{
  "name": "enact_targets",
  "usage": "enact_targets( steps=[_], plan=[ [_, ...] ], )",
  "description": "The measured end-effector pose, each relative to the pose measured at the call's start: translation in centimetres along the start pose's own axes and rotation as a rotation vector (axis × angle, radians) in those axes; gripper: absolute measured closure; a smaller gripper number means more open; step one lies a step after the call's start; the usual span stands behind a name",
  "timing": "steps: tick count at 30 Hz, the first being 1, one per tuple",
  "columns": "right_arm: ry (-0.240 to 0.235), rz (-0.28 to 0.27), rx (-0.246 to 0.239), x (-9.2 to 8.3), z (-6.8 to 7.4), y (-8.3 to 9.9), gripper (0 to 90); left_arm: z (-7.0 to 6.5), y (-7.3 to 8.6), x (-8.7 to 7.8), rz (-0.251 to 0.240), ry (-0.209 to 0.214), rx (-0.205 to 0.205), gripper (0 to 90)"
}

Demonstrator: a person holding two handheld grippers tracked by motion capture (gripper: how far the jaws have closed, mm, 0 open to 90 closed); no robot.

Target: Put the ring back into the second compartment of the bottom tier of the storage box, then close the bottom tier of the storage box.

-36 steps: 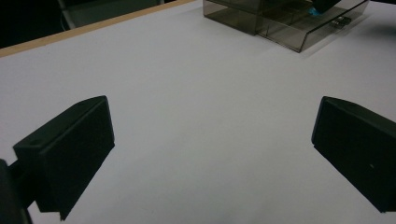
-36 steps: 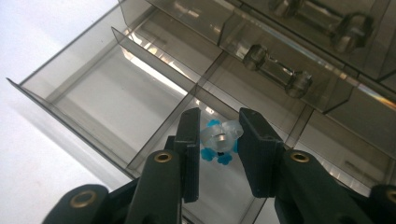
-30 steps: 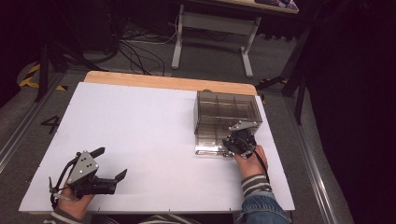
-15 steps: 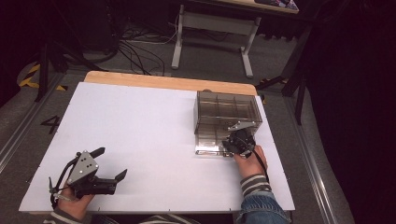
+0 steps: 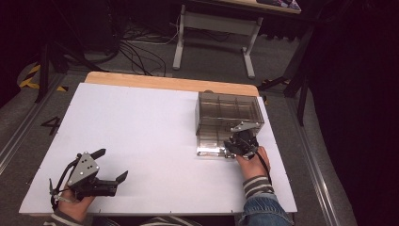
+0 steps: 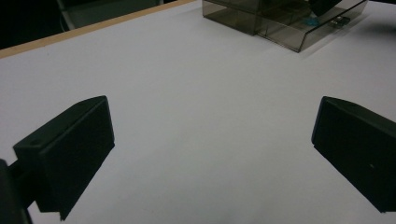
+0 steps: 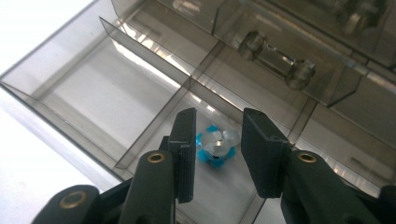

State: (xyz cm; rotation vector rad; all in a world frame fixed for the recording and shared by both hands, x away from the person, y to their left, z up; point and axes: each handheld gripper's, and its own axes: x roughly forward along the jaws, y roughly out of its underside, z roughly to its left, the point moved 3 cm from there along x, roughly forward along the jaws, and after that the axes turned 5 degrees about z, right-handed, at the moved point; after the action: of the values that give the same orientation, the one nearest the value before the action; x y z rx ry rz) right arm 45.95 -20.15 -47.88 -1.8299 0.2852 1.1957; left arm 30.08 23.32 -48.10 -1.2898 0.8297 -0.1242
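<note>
While your right gripper hangs over the smoky transparent plastic organiser box with pulled-out divided drawer, its jaws stand slightly parted on either side of a small blue-and-silver ring-shaped part, which lies on the floor of the drawer compartment directly between and just beyond the fingertips. Neither pad looks to be touching it, so count the right gripper as released, not yet grasping. By my reading you are at the pick step, or possibly just after setting the part down; the pictures alone cannot settle which. If you mean to lift it, lower the jaws until the pads bracket the part's sides, keep clear of the thin divider wall just to the left of your left-hand jaw, then close gently, since a small rounded piece like this may squirt out of a crooked pinch. Beyond the jaws, in the next drawer back, sits a clear dumbbell-shaped knob, well away from your work. Your left gripper rests at the near left of the white table top, jaws spread wide and holding nothing, with bare surface between them and the box far ahead to its right.
</note>
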Motion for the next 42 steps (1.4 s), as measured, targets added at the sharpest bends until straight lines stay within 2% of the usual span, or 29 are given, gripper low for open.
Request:
enact_targets(
  steps=[12,17,20,24,29,36,42],
  plan=[
    [0.009,-0.061,-0.015,-2.2,0.5,-0.3,67.6,0.0,0.0,0.0,-0.003,-0.001,-0.006,0.0],
    [-0.005,-0.08,-0.033,-3.0,0.9,-0.3,70.2,0.0,0.0,0.0,-0.002,-0.003,0.002,0.0],
    [-0.006,-0.087,-0.043,-3.5,1.1,-0.3,71.9,-0.1,0.0,-0.1,-0.002,0.001,-0.008,0.0],
    [-0.002,-0.09,-0.054,-4.0,1.4,-0.2,75.9,0.0,0.0,-0.1,-0.004,0.0,-0.012,0.0],
    [0.011,-0.074,-0.07,-4.3,1.6,0.0,89.4,0.0,0.0,0.0,-0.003,-0.001,-0.008,0.0],
    [0.012,-0.068,-0.086,-4.8,1.7,0.4,90.0,0.0,0.0,-0.1,-0.005,-0.003,-0.008,0.0],
    [0.007,-0.078,-0.078,-5.3,1.5,0.8,89.8,0.0,0.0,0.0,-0.005,-0.001,-0.008,0.0]
  ],
)
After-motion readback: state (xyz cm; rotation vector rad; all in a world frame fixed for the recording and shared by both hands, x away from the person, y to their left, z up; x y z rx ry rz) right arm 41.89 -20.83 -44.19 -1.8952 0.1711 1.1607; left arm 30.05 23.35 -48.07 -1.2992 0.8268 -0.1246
